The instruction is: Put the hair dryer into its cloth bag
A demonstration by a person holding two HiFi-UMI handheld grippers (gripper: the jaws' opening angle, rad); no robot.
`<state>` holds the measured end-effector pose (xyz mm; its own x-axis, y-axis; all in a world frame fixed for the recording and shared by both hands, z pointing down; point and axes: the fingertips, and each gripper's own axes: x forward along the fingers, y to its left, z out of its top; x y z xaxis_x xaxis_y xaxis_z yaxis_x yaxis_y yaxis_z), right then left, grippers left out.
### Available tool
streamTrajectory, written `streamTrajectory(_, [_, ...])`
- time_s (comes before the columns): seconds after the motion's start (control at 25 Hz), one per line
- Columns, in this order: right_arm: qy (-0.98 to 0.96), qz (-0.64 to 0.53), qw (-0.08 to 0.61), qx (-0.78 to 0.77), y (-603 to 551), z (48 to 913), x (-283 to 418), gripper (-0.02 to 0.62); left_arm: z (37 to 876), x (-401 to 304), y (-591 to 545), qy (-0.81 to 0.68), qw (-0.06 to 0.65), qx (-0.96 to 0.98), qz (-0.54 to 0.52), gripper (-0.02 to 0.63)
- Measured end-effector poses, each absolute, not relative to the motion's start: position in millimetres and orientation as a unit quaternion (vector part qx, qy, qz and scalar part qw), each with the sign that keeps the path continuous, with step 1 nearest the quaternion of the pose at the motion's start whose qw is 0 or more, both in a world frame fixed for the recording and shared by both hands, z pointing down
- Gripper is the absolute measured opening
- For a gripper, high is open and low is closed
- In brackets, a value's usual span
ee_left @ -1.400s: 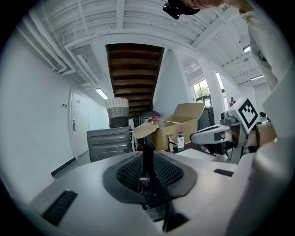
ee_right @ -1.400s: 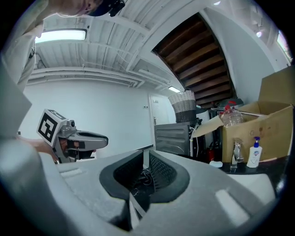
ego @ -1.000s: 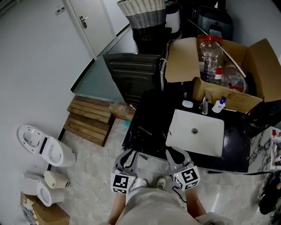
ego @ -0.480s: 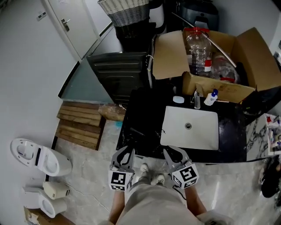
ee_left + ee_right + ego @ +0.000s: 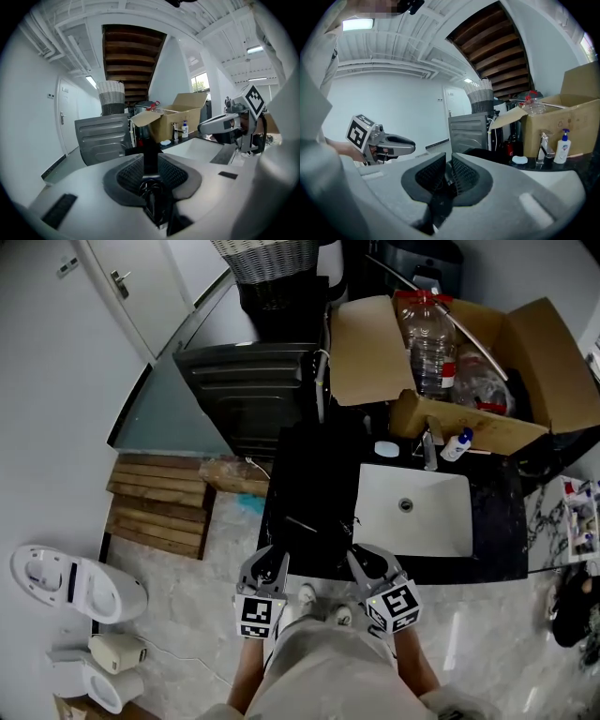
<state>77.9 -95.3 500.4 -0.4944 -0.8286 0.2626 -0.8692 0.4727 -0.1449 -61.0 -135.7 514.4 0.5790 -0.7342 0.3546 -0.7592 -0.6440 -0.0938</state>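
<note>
Facing: I had both grippers held low before a black counter [image 5: 506, 545] with a white sink [image 5: 384, 488] set in it.
Left gripper: the left gripper [image 5: 272, 561] pointed at the counter's near edge. Its jaws had just been opening and stood a little apart, with nothing between the pads.
Right gripper: the right gripper [image 5: 361, 557] sat just beside the left one, at the sink's near corner. Its jaws were almost together with a thin gap showing, and I saw nothing in it.
Task's thing: a dark heap [image 5: 305, 502] lay on the counter left of the sink, ahead of both grippers and apart from them. I could not tell which part of it was dryer and which was bag.
Behind the sink: a tap [image 5: 429, 451], a small white bottle [image 5: 459, 444] and a pale soap bar [image 5: 386, 448] stood by an open cardboard box [image 5: 370, 352], which held a big clear plastic bottle [image 5: 431, 338].
Floor: a wooden pallet [image 5: 159, 507] and a white toilet [image 5: 70, 582] lay off to the left.
</note>
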Motion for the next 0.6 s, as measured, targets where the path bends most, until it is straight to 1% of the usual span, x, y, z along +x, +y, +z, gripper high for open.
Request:
streamTrajectory(0.2, [-0.855,0.161,0.115,0.48,-107,529,52,0.025,545,-77,-150,-0.401,0.055,0.889,0.213,0.11])
streamTrajectory(0.36, [-0.853,0.188,0.143,0.466,-115,559,38,0.025,570,-81,-160,-0.384,0.055,0.888,0.247,0.133])
streamTrajectory(0.52, [-0.847,0.212,0.166,0.458,-120,584,24,0.025,595,-84,-164,-0.363,0.07,0.888,0.273,0.149])
streamTrajectory(0.6, [-0.846,0.217,0.178,0.454,-121,591,18,0.025,607,-86,-166,-0.354,0.077,0.885,0.292,0.17])
